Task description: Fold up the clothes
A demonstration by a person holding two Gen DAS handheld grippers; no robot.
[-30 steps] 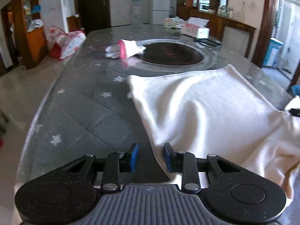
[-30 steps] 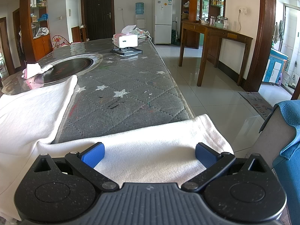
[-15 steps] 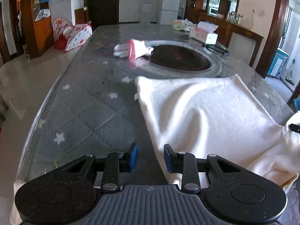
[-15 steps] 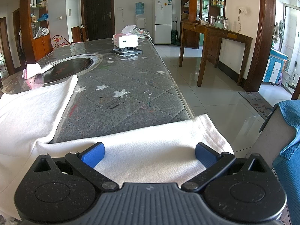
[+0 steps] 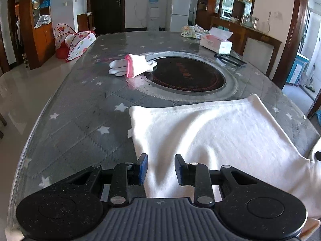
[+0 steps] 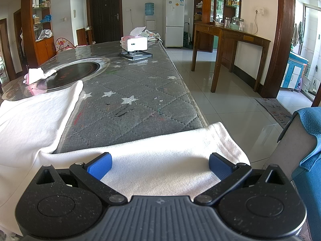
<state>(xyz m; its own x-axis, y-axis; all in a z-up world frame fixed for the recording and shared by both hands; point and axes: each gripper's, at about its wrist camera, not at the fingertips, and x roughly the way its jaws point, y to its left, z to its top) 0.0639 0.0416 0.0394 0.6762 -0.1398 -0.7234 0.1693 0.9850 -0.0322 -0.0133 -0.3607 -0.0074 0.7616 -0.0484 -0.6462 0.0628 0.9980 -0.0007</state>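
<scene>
Both grippers are held released: left gripper (image 5: 161,168), right gripper (image 6: 159,166). Only 1 layer of the white garment (image 5: 210,132) may be pinched, so the fold could skew.

A lived-in family home, an open dining and kitchen area with glossy tiled floor. A white fridge (image 6: 173,22) and water dispenser (image 6: 149,14) stand at upper centre beside a dark door (image 6: 105,16). Wooden shelving (image 6: 37,26) fills the upper left. A long bench (image 6: 140,92) holds a tissue box (image 6: 134,42); a child's spotted play tent (image 5: 77,44) sits on the floor.
</scene>
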